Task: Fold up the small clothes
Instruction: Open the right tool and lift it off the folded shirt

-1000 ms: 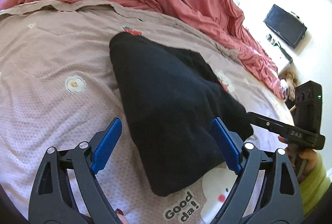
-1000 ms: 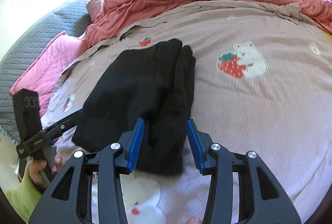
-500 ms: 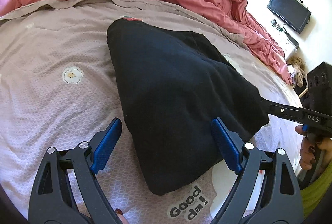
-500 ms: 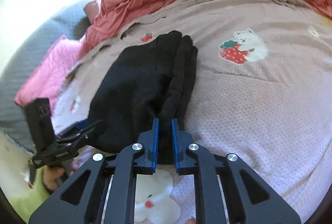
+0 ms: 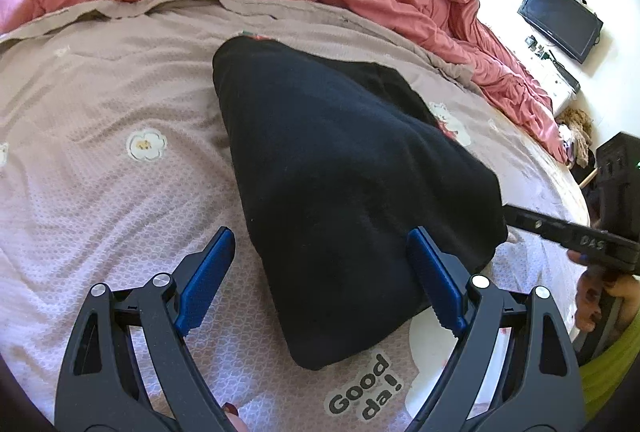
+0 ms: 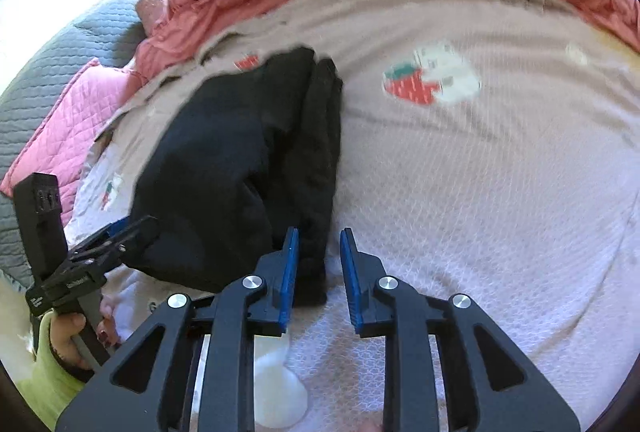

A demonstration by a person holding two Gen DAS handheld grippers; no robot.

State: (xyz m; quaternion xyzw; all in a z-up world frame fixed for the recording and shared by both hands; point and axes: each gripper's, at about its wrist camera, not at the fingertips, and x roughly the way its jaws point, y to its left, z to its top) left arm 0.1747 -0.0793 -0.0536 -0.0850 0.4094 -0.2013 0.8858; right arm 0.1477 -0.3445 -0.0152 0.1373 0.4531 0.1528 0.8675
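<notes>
Rightward, bare bedspread [image 6: 500,191] beside garment [image 6: 240,159].

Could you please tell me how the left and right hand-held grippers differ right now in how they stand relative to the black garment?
The left hand-held gripper stands wide open, its blue pads either side of the black garment; the right hand-held gripper shows only a narrow gap. The left one frames the garment's wide near end; the right one sits at its near right corner, jaws opening, fabric between them against one pad only. Both have black frames and blue pads.
</notes>
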